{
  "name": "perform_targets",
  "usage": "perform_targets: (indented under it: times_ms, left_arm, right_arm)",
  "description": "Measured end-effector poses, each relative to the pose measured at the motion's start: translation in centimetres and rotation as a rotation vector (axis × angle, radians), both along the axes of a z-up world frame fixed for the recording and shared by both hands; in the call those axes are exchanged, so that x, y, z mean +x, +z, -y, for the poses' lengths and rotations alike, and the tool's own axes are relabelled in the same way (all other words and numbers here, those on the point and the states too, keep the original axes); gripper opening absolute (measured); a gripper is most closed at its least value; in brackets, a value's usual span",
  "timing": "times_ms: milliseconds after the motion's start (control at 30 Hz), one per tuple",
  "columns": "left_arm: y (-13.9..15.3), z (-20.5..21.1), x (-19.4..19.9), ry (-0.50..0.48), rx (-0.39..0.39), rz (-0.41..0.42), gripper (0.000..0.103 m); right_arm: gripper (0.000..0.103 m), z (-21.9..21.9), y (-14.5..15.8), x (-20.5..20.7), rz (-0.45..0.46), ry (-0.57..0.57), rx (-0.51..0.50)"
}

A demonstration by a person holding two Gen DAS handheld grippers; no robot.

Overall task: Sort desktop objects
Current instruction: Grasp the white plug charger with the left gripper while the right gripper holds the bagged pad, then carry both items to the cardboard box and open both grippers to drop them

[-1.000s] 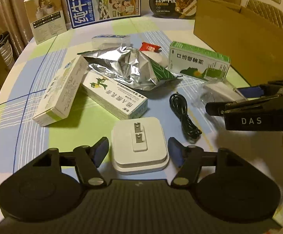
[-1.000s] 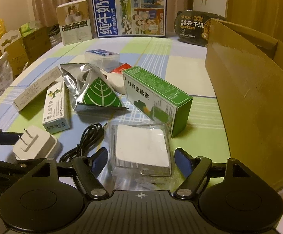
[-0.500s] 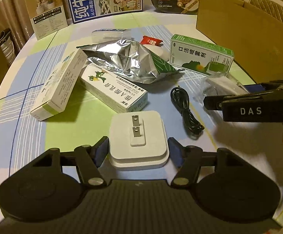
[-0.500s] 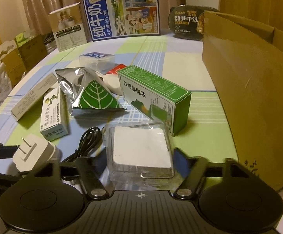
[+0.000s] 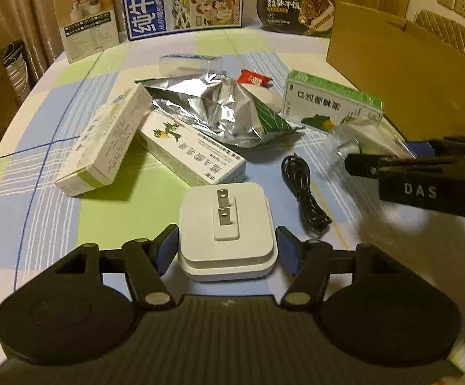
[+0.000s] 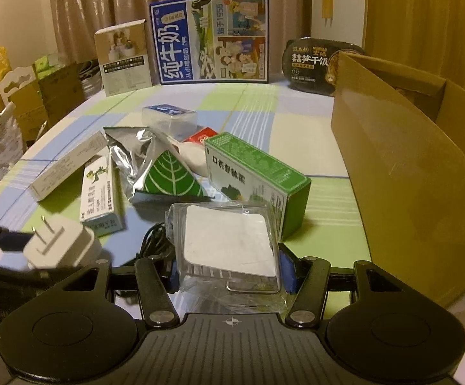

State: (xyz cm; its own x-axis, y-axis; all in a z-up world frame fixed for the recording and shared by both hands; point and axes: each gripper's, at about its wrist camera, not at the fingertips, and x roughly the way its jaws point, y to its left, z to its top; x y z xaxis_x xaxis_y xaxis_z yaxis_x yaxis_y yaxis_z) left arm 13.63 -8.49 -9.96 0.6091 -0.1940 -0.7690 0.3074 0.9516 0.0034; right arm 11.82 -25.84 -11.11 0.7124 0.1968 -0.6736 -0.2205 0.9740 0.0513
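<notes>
A white charger plug with its two prongs up sits between the pads of my left gripper, which is shut on it. The right wrist view shows the same charger low on the left. My right gripper is shut on a clear plastic packet that holds a white square. From the left wrist view that packet shows at the right gripper's tips. A coiled black cable lies on the tablecloth between the two grippers.
A green box, a silver foil bag, two long white boxes, a small clear box and a red packet lie mid-table. An open cardboard box stands on the right. Printed cartons stand at the far edge.
The right gripper's jaws have closed from wide apart onto the clear packet. The left gripper's pads have drawn in against the charger's sides. Both hands have hardly moved.
</notes>
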Motion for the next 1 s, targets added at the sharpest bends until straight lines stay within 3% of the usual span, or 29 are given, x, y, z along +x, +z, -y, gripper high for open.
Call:
perform_targets:
  times_ms: [267, 633, 1000]
  left_arm:
    - [1.8, 0.4, -0.8, -0.016, -0.006, 0.044, 0.061]
    - [6.7, 3.0, -4.6, -0.049, -0.03, 0.118, 0.061]
    - [11.1, 8.4, -7.0, -0.147, -0.056, 0.183, 0.061]
  right_arm:
    - [0.052, 0.7, 2.7, -2.2, 0.039, -0.027, 0.024]
    - [0.052, 3.8, 8.3, -6.3, 0.131, -0.086, 0.063]
    - [0.052, 10.5, 14.2, -8.1, 0.228, -0.203, 0.096]
